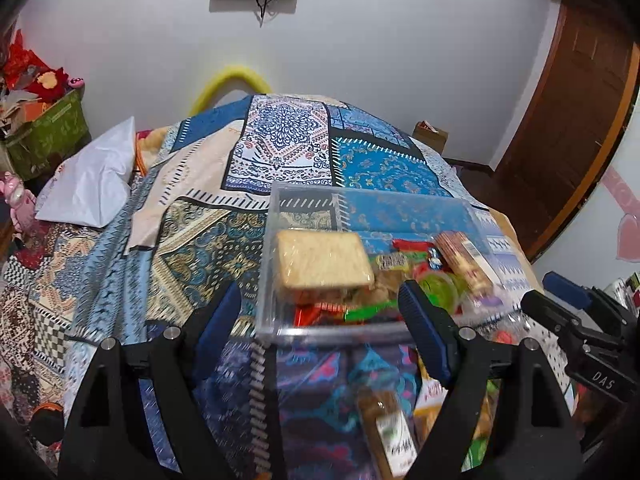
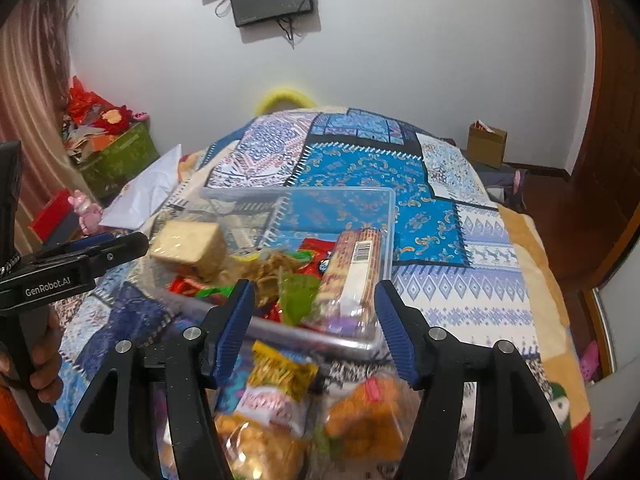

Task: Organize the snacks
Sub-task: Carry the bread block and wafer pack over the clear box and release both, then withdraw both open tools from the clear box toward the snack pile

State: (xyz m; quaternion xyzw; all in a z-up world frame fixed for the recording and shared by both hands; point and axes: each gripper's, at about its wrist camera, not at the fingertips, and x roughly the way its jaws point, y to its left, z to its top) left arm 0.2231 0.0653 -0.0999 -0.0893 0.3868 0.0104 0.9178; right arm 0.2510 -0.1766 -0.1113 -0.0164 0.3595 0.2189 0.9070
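A clear plastic box (image 1: 276, 264) (image 2: 386, 216) stands on the patterned bedspread and holds snacks: a wrapped cracker stack (image 1: 322, 262) (image 2: 192, 246), a long biscuit roll (image 1: 464, 264) (image 2: 352, 272), a green jelly cup (image 1: 438, 286) (image 2: 298, 292) and small red and green candy packs (image 1: 412, 246). My left gripper (image 1: 320, 324) is open and empty, just in front of the box's near wall. My right gripper (image 2: 316, 318) is open and empty over the box's near right corner. Loose snack bags (image 2: 276, 388) (image 1: 388, 420) lie in front of the box.
The bed (image 1: 280, 148) (image 2: 460, 280) fills the middle. A white pillow (image 1: 96, 176) lies at its left. A green box of clutter (image 1: 48, 136) stands at far left, a cardboard box (image 2: 486, 144) and wooden door (image 1: 572, 120) at right. The right gripper shows in the left view (image 1: 560, 304).
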